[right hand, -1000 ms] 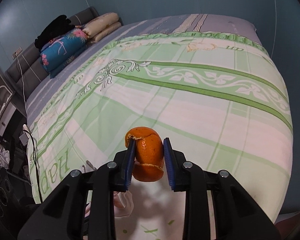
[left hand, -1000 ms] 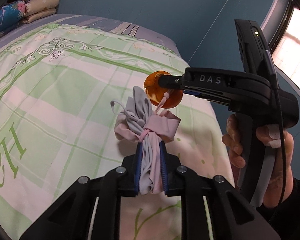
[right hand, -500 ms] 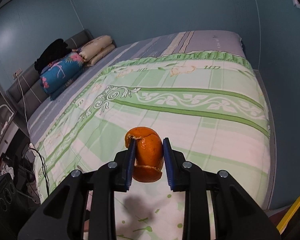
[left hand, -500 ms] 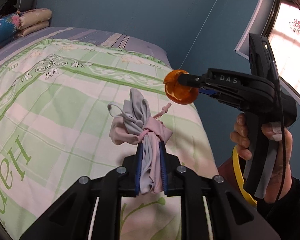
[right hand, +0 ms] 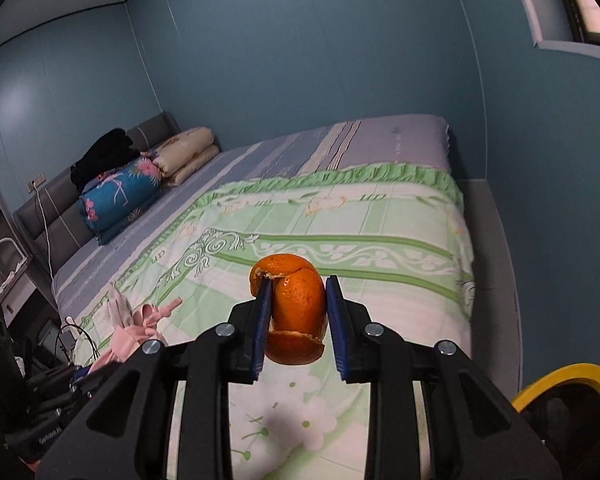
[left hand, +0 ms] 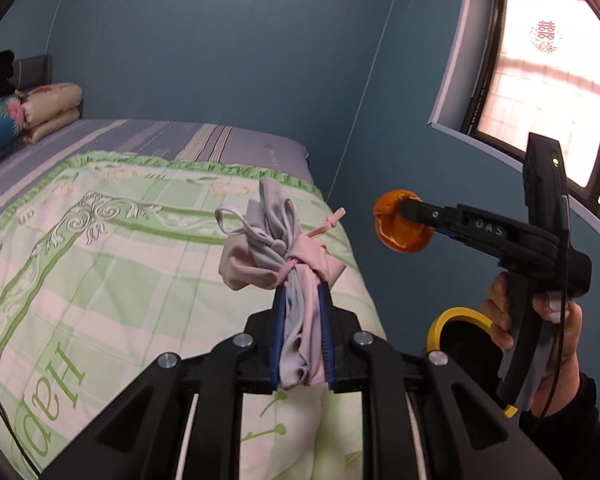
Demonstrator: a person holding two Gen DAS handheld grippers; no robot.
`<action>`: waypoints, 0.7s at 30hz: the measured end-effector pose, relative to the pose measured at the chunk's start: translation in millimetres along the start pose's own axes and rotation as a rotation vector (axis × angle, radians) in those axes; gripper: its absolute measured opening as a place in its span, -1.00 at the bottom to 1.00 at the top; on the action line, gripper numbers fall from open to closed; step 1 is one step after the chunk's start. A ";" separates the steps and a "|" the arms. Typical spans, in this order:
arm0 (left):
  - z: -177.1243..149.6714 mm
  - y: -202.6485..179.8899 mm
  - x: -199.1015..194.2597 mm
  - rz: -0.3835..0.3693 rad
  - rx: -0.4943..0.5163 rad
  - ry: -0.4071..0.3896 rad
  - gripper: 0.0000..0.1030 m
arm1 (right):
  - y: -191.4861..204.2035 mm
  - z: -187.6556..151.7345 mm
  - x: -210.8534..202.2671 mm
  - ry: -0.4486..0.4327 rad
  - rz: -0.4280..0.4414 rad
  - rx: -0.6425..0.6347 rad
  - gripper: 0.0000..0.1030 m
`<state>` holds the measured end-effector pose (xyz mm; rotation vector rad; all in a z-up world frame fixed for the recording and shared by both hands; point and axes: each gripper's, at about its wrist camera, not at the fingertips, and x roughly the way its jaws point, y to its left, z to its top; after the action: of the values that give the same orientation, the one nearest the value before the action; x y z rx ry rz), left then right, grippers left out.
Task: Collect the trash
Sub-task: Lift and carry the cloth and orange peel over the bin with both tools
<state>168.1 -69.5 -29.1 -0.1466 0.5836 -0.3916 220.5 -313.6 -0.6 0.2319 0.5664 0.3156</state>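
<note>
Trash items are carried one per gripper, above the bed [left hand: 100, 248]. Left wrist view, from left to right: folded bedding [left hand: 48, 110] at 10 o'clock by the headboard; the left gripper [left hand: 302, 332] at 6 o'clock, its blue pads clamped on a bundle of pink and grey face masks [left hand: 284, 248] that stands up from the fingers, ear loops and a pink strap sticking out; the orange peel [left hand: 400, 226] at 3 o'clock, pinched at the tip of the right gripper [left hand: 410, 216], which a hand [left hand: 540, 332] holds by its grip; below the hand, at 4 o'clock, the yellow rim of a dark bin [left hand: 456, 314]; the window [left hand: 548, 68] at 1 o'clock. Compared with one second earlier, the peel has shifted from directly behind the masks out to their right, past the mattress edge, and the bin has come into view. Right wrist view, from left to right: the masks [right hand: 136, 320] at 8 o'clock, the right gripper [right hand: 296, 312] closed on the curled peel [right hand: 296, 304] at centre, the bin rim [right hand: 572, 384] at 4 o'clock, beside the bed [right hand: 380, 232].
</note>
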 end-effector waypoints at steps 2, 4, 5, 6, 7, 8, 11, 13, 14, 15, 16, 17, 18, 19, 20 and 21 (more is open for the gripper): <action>5.6 -11.4 -4.0 -0.010 0.024 -0.012 -0.72 | -3.9 0.7 -18.0 -0.024 -0.014 -0.004 -0.51; 10.8 -22.8 -7.5 -0.025 0.039 -0.024 -0.72 | -8.3 1.3 -33.7 -0.049 -0.026 -0.005 -0.51; 12.9 -26.6 -8.8 -0.032 0.047 -0.028 -0.72 | -10.4 0.8 -41.3 -0.061 -0.029 -0.003 -0.51; 15.3 -33.1 -10.9 -0.040 0.059 -0.038 -0.72 | -13.5 0.2 -51.8 -0.076 -0.034 -0.001 -0.51; 16.8 -39.1 -12.7 -0.046 0.071 -0.046 -0.72 | -14.7 -1.0 -58.3 -0.085 -0.038 -0.001 -0.51; 18.0 -44.7 -14.9 -0.050 0.082 -0.051 -0.72 | -16.8 -1.4 -65.0 -0.095 -0.041 0.001 -0.51; 22.8 -62.0 -17.4 -0.078 0.108 -0.060 -0.72 | -25.8 -4.2 -90.0 -0.131 -0.061 0.009 -0.51; 25.0 -74.4 -18.5 -0.095 0.130 -0.068 -0.72 | -29.7 -6.0 -101.9 -0.151 -0.079 0.010 -0.51; 25.3 -80.6 -20.3 -0.103 0.139 -0.071 -0.72 | -33.8 -7.6 -109.9 -0.163 -0.092 0.015 -0.51; 25.7 -86.5 -20.4 -0.111 0.150 -0.073 -0.72 | -37.8 -8.6 -115.0 -0.169 -0.095 0.021 -0.51; 26.1 -94.8 -20.3 -0.121 0.163 -0.076 -0.72 | -42.4 -10.2 -121.5 -0.175 -0.099 0.029 -0.51; 25.7 -99.6 -20.4 -0.128 0.170 -0.078 -0.72 | -47.3 -12.1 -128.3 -0.181 -0.109 0.035 -0.51; 25.7 -106.9 -19.6 -0.141 0.182 -0.077 -0.72 | -51.0 -13.5 -132.0 -0.186 -0.119 0.041 -0.51; 25.9 -112.5 -19.0 -0.150 0.191 -0.076 -0.72 | -55.1 -15.8 -137.8 -0.193 -0.130 0.049 -0.51; 25.3 -119.7 -18.6 -0.160 0.202 -0.077 -0.72 | -60.1 -18.5 -144.4 -0.200 -0.139 0.055 -0.51; 25.0 -125.6 -17.7 -0.168 0.210 -0.076 -0.72 | -64.6 -20.7 -149.8 -0.207 -0.148 0.060 -0.51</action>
<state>128.7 -176.8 31.1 -0.0086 0.4530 -0.6047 104.1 -423.9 36.0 0.2758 0.3860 0.1291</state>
